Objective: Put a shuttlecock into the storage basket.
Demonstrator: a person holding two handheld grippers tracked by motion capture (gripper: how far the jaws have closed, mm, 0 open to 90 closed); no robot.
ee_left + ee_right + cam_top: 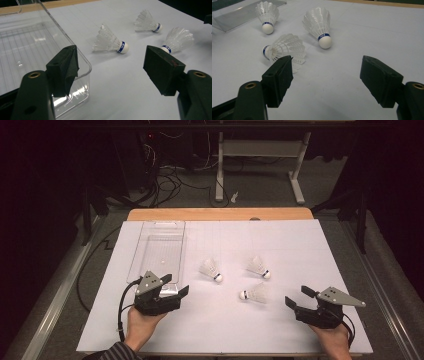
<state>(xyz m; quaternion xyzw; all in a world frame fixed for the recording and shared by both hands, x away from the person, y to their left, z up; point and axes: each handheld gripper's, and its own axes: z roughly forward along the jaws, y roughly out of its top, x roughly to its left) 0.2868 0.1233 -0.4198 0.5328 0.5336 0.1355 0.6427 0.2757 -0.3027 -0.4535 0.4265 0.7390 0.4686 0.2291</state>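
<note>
Three white shuttlecocks with blue-banded cork tips lie on the white sheet. One is at left (pixel 211 269) (pixel 110 41) (pixel 268 15), one at back right (pixel 258 267) (pixel 147 22) (pixel 318 23), one in front (pixel 254 294) (pixel 177 38) (pixel 285 48). My left gripper (pixel 176 285) (pixel 112 67) is open and holds nothing, by the near right corner of a clear plastic tray (pixel 160 227) (pixel 83 62). My right gripper (pixel 297 296) (pixel 327 75) is open and holds nothing, a short way right of the front shuttlecock.
The white sheet (pixel 225 320) covers a wooden table (pixel 220 214). The tray (pixel 249 13) has nothing in it. Beyond the table's far edge are floor cables (pixel 170 185) and a white desk frame (pixel 260 155). A hand holds each gripper at the near edge.
</note>
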